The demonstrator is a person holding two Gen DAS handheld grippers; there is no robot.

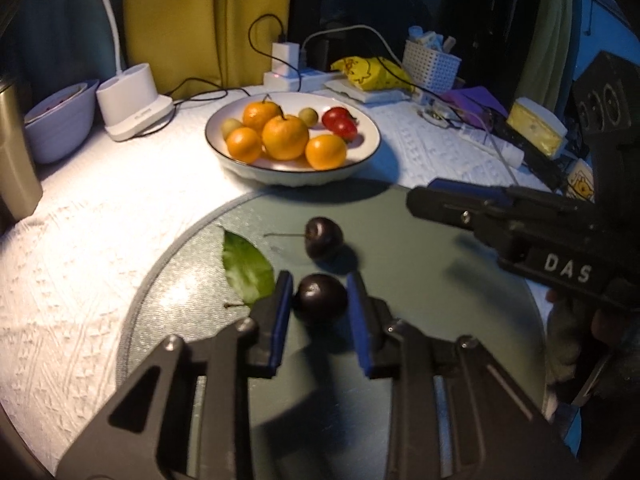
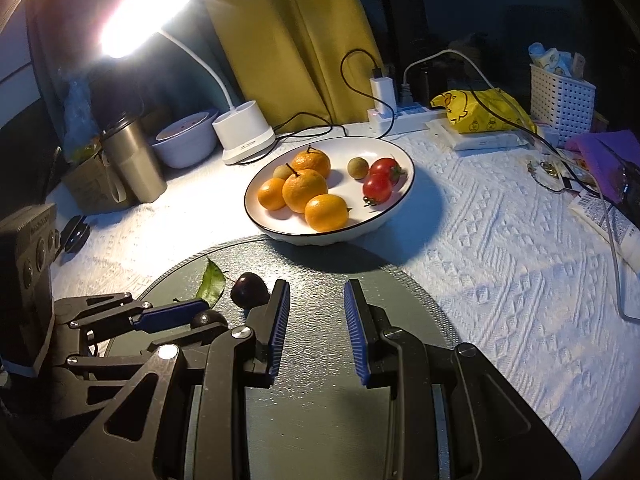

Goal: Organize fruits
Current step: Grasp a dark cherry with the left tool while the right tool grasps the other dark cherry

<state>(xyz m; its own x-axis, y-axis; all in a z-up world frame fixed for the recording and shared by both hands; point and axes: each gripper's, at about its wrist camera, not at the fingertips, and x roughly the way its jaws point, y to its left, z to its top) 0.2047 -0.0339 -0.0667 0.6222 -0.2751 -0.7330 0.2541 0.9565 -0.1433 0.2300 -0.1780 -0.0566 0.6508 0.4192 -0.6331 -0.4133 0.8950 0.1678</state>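
Note:
A dark cherry (image 1: 320, 300) lies on the round dark green mat (image 1: 420, 280), and my left gripper (image 1: 319, 278) is shut on it, blue pads against its two sides. A second dark cherry (image 1: 323, 238) with a stem lies just beyond, beside a green leaf (image 1: 246, 268). Behind the mat, a white plate (image 1: 360, 148) holds several oranges (image 1: 285, 138), two red tomatoes (image 1: 339, 122) and two small greenish fruits. My right gripper (image 2: 317, 286) hovers over the mat to the right, its jaws a little apart with nothing between them. In the right wrist view, the held cherry (image 2: 208, 319) is half hidden by the left fingers (image 2: 168, 314).
A white lamp base (image 1: 132, 104), a pale bowl (image 1: 60, 120) and a steel tumbler (image 1: 16, 152) stand at the left. A power strip (image 1: 296, 76) with cables, a yellow bag (image 1: 372, 72), a white basket (image 1: 430, 64) and clutter fill the back right. The lamp head (image 2: 144, 16) glares.

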